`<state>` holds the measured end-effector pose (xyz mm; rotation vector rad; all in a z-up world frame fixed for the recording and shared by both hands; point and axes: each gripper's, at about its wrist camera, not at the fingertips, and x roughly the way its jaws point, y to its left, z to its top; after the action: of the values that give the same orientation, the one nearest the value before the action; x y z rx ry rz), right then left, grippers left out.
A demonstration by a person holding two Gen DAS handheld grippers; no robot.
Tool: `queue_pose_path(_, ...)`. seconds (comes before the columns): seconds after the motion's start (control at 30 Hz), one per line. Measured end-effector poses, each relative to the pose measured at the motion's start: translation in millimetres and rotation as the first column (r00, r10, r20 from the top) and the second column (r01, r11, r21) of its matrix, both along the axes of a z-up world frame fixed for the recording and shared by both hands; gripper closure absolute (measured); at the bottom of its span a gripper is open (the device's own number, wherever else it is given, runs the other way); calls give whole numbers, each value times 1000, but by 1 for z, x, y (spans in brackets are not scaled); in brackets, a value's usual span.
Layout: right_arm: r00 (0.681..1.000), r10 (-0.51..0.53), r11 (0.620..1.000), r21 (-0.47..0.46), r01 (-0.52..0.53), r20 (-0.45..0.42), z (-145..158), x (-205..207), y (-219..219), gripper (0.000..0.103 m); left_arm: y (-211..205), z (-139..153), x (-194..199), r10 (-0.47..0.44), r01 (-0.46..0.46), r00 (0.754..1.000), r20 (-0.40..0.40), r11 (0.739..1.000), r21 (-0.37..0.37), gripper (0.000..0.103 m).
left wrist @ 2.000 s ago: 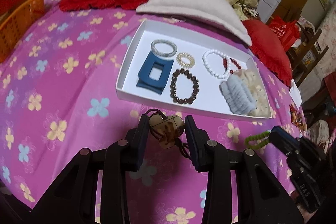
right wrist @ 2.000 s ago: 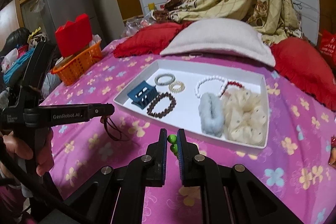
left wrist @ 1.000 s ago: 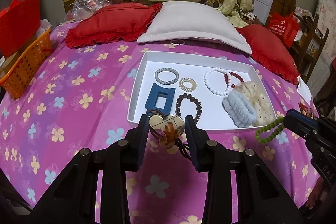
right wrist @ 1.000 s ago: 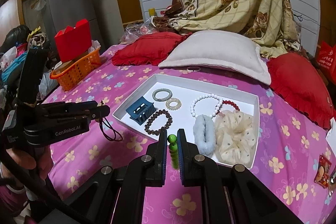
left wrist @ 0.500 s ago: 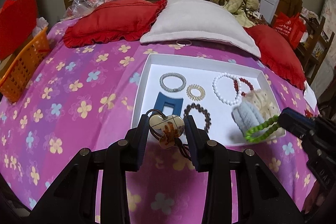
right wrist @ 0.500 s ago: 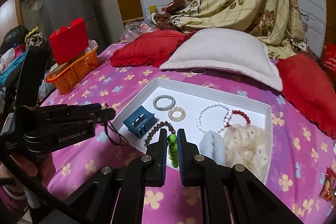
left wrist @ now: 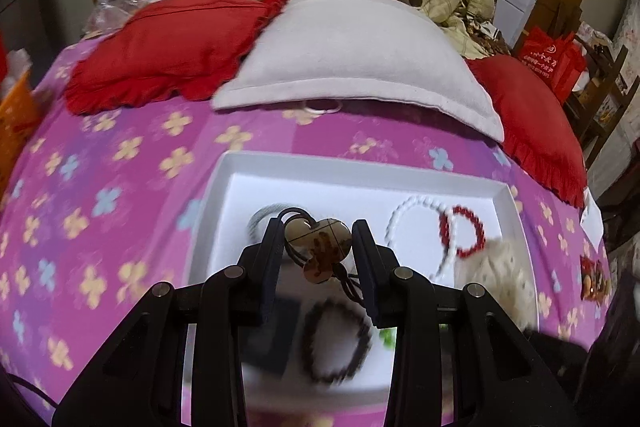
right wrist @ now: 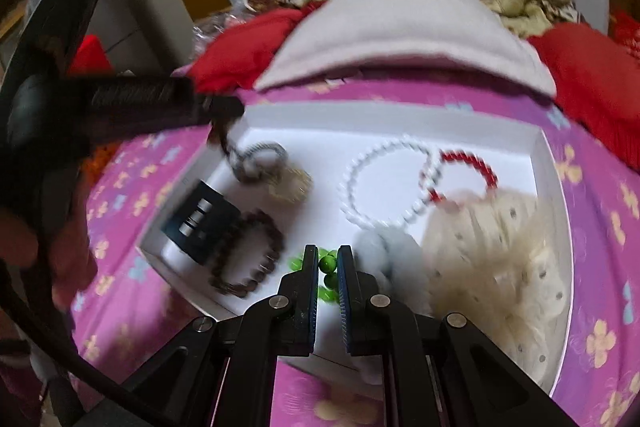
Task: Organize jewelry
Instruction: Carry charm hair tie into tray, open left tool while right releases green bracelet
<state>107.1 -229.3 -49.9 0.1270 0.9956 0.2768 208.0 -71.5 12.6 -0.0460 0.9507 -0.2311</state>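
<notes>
On the bed, with its pink flowered sheet, sits a white tray, and both tools hang over it. At the left, the left hand-held gripper pinches a heart-shaped pendant on a dark cord, its jaws held partway apart by the charm; from the right wrist view the cord dangles over the tray's far left corner, above a grey ring. Just beside that ring lies a small gold coil, blurred. Nearer along the left edge rests a blue clip, and touching it a brown bead bracelet. In the middle, the right hand-held gripper is pressed together on a green bead bracelet, which hangs low over the tray's near part, between the brown bracelet and a pale blue scrunchie. Farther back lies a white bead bracelet, overlapping a red bead bracelet to its right. A cream dotted scrunchie fills the tray's right side. Behind the tray lie a grey pillow and red cushions.
</notes>
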Motion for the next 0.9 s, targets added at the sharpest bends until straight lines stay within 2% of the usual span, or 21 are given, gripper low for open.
queue_pose_path(0.23, 1000, 13, 1000, 24, -14, 21, 0, -7, -3, 94, -32, -26, 37, -25, 25, 1000, -16, 1000, 3, 69)
queue_pose_path(0.3, 1000, 16, 999, 33, -17, 22, 2, -11, -3, 89, -38, -34, 44, -37, 37, 999, -24, 999, 9, 69)
queue_pose_path(0.37, 999, 14, 999, 45, -16, 34, 5, -14, -3, 68, -42, -42, 49, -39, 40, 999, -36, 999, 27, 68)
queue_pose_path(0.43, 998, 9, 998, 55, -12, 56, 10, -18, -4, 63, -43, -51, 53, -33, 35, 998, -59, 999, 32, 58)
queue_pose_path(0.5, 998, 6, 999, 49, -9, 64, 14, -20, -3, 63, -40, -53, 53, -15, 18, 998, -68, 999, 34, 48)
queue_pose_path(0.6, 997, -6, 999, 40, 3, 73, 17, -24, -5, 63, -32, -49, 48, 6, -5, 998, -61, 1000, 21, 43)
queue_pose_path(0.9, 995, -79, 997, -10, 80, 62, 17, -33, -11, 61, -10, -24, 5, 8, -9, 1000, 13, 998, 54, 42)
